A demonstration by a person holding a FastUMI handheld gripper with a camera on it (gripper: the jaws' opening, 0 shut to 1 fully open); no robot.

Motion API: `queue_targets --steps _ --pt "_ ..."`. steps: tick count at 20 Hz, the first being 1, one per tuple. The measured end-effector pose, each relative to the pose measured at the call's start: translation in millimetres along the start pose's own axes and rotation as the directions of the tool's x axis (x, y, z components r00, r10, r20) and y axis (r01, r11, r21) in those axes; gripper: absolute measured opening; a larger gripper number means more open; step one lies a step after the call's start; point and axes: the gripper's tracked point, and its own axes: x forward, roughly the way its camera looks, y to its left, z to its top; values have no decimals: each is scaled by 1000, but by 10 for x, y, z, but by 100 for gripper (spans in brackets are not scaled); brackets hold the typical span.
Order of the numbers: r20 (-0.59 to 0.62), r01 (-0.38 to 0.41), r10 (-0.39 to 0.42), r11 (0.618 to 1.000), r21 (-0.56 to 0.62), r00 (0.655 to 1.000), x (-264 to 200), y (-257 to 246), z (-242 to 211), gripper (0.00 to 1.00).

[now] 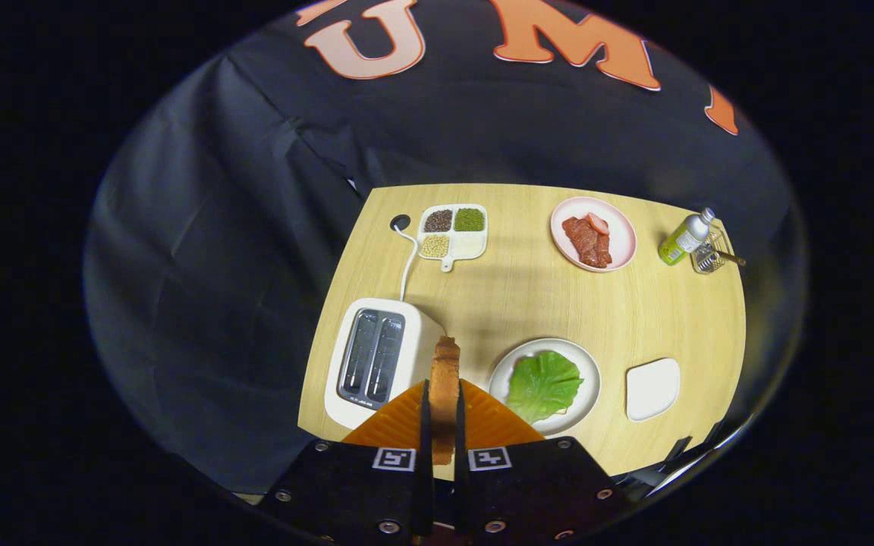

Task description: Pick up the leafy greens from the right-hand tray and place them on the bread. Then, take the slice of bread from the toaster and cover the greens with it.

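High above the wooden table (528, 303), my gripper (443, 394) is shut on a slice of bread (445, 371), held upright and edge-on between both fingers. Left of the fingers stands the white toaster (376, 360) with both slots bare. Right of the fingers a round white plate (585, 394) holds a green lettuce leaf (543, 385); a thin brown edge of bread peeks out under the leaf's left side. Further right lies a small white square tray (652, 389) with nothing on it.
At the table's far side are a white divided dish of beans and seeds (454, 232), a pink plate of raw meat (593, 233), a green bottle (683, 237) and a wire basket (712, 252). The toaster's white cord (407, 262) runs to a hole in the table.
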Motion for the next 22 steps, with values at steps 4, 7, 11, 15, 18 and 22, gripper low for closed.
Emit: queue_targets --steps 4,7,11,15,18,22 --pt "-8 -22 23 999 48 1000 152 -351 -179 11" --pt "-29 -36 38 997 75 999 362 -608 -328 11" --pt "-46 -74 79 993 93 996 677 -868 -464 11" --pt "-62 -152 159 982 109 985 975 -989 -574 11" --pt "-71 -205 214 971 119 974 1192 -1107 -643 11" --pt "-94 -245 258 960 136 961 1419 -1336 -744 11"
